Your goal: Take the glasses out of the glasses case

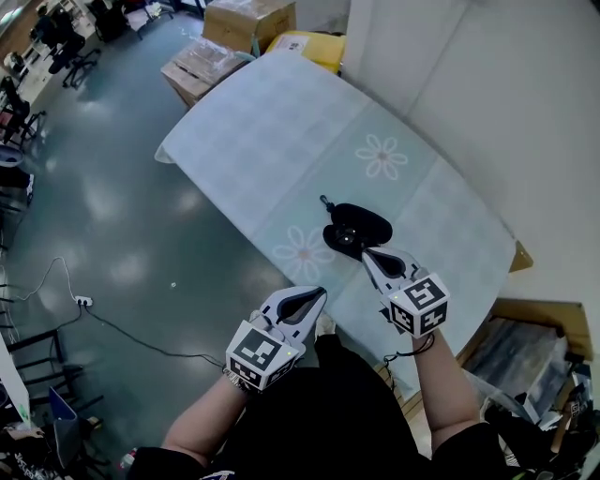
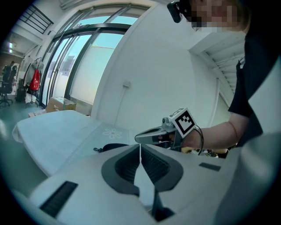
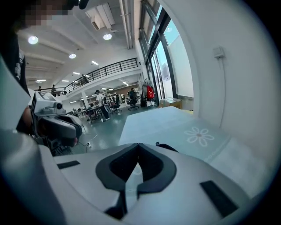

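Observation:
A black glasses case (image 1: 357,226) lies on the light blue flowered tablecloth (image 1: 281,131), near the table's near edge. A small pull tab sticks out at its far left end. It seems to lie open in two lobes with a glint in the nearer one; I cannot make out the glasses. My right gripper (image 1: 367,253) is shut and empty, its tips just short of the case. My left gripper (image 1: 319,293) is shut and empty, lower left, off the table's edge. The case (image 2: 112,147) shows above the left jaws, with the right gripper (image 2: 151,135) beside it. Only the case's rim (image 3: 168,147) peeks over the right jaws.
Cardboard boxes (image 1: 246,21) and a yellow item (image 1: 309,43) stand beyond the table's far end. A white wall (image 1: 487,84) runs along the right. On the floor at left lies a cable with a power strip (image 1: 83,301). More boxes (image 1: 525,342) sit at the lower right.

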`<state>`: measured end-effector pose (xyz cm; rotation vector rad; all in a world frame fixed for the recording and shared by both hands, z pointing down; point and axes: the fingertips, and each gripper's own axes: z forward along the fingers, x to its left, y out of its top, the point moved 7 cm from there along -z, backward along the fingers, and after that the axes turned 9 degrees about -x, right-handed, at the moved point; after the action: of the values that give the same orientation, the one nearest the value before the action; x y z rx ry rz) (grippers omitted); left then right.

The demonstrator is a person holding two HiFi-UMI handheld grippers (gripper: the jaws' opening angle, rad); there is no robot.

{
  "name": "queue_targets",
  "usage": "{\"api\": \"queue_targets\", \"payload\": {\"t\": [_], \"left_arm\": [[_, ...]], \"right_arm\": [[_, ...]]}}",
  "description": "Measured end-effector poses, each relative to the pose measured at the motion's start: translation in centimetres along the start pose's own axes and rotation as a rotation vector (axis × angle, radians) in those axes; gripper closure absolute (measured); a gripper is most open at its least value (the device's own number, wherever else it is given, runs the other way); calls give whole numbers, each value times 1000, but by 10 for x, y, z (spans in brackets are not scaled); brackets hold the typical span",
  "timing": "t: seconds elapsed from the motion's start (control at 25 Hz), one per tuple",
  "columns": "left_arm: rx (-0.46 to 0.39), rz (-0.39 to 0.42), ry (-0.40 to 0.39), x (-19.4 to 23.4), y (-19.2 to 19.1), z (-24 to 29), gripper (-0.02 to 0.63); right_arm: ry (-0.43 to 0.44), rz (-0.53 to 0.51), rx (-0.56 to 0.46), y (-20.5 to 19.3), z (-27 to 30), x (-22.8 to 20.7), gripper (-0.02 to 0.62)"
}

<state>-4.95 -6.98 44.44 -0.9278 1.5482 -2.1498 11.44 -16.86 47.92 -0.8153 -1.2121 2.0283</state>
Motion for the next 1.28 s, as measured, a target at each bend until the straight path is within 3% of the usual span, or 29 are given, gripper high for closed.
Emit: {"api": "queue_targets", "payload": {"t": [0.36, 0.64, 0.76, 1.28], "left_arm": [[28, -1, -2, 11, -6, 24, 575], [46, -27, 5, 16, -13, 32, 575], [52, -37, 11, 19, -14, 36, 575], [75, -62, 42, 21, -23, 37, 575]], "right_arm": [[38, -135, 178, -22, 34, -33, 572], [82, -287, 384, -46, 60, -46, 569], [109, -353, 460, -54, 71, -51, 534], [171, -419, 617, -81, 101, -62, 520]]}}
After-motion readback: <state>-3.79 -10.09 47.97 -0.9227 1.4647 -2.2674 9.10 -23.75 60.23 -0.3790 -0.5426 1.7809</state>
